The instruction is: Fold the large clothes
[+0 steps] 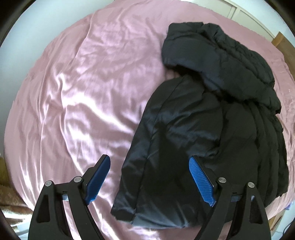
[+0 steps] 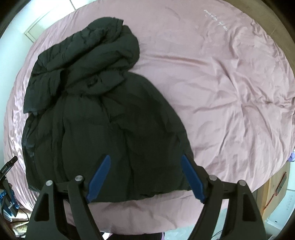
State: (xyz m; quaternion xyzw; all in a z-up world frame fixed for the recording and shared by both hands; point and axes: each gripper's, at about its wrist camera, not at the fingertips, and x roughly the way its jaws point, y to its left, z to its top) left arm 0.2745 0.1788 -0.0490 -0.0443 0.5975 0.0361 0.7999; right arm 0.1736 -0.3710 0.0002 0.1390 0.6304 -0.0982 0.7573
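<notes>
A black hooded puffer jacket (image 1: 206, 133) lies on a pink satin bed cover (image 1: 83, 92). Its body is folded narrow lengthwise and its hood (image 1: 212, 53) points to the far end. In the right wrist view the same jacket (image 2: 103, 129) lies left of centre with the hood (image 2: 95, 55) bunched at the top. My left gripper (image 1: 149, 160) is open and empty above the jacket's near left edge. My right gripper (image 2: 145, 160) is open and empty above the jacket's hem (image 2: 140, 195).
The pink cover (image 2: 221, 83) stretches wide to the right of the jacket. A wooden bedside surface (image 2: 276, 186) with a red-edged phone lies at the right. Cluttered items and a cable (image 2: 9, 193) sit off the bed's left edge. White cabinet doors (image 1: 237, 11) stand behind.
</notes>
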